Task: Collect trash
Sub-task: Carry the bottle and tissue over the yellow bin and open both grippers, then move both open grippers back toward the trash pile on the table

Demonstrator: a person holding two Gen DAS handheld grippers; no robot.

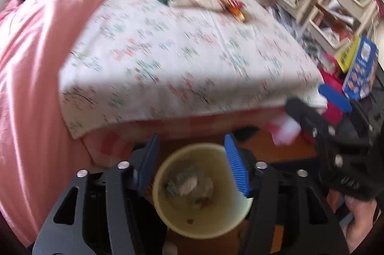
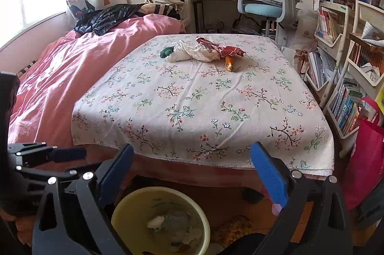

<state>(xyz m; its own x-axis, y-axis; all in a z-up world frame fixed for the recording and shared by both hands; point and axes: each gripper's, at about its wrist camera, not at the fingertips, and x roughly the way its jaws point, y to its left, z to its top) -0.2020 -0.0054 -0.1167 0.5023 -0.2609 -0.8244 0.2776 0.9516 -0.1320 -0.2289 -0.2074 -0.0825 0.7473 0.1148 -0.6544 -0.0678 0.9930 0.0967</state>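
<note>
Below and between the spread blue pads of the left gripper (image 1: pixel 192 167), a pale yellow bin (image 1: pixel 204 223) is seen on the wooden floor, mouth upward, with crumpled paper and wrappers (image 1: pixel 189 185) lying at its bottom. Nothing is pressed by these pads; the jaws are released. From the right wrist view, the right gripper (image 2: pixel 192 173) is likewise shown wide open and empty, with the same bin (image 2: pixel 124 211) just under its left finger. Well ahead of both grippers, on the far part of a floral cloth (image 2: pixel 204 111) spread over a bed, the remaining trash is gathered: a dark green wad (image 2: pixel 167 52), a crumpled white bag (image 2: pixel 189 53) and a red wrapper (image 2: pixel 223 48) lie in a row whose long axis runs left to right across the view. Beside the red wrapper, an orange piece (image 2: pixel 229 64) is laid with its long axis pointing roughly toward the gripper. To the left of the cloth, a pink duvet (image 2: pixel 60 77) is visible; to the right, bookshelves (image 2: pixel 336 77).
</note>
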